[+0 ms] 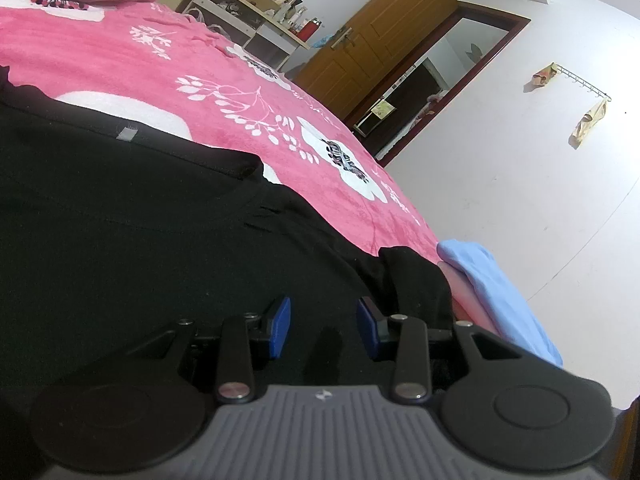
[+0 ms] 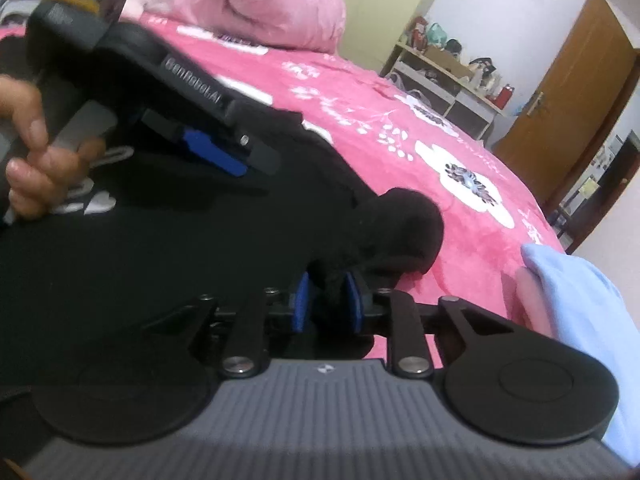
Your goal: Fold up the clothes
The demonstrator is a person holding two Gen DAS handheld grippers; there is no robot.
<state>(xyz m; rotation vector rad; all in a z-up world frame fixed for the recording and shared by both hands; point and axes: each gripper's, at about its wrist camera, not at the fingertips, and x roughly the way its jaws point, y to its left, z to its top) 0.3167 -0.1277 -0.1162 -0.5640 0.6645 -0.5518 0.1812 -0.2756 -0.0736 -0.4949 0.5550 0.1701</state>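
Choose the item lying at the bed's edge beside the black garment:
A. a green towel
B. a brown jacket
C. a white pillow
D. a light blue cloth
D: a light blue cloth lies at the edge of the pink bedspread, right of the black garment.

One line of text can be read — "GenRobot.AI", in pale raised letters along the black side of the left gripper [image 2: 212, 152], seen from the right wrist view. The letters run slantwise down the casing and are slightly blurred. A small pale emblem sits on the grey ribbed housing of each gripper, too small to read. White print on the black garment [image 2: 160, 240] is partly hidden — no word made out.
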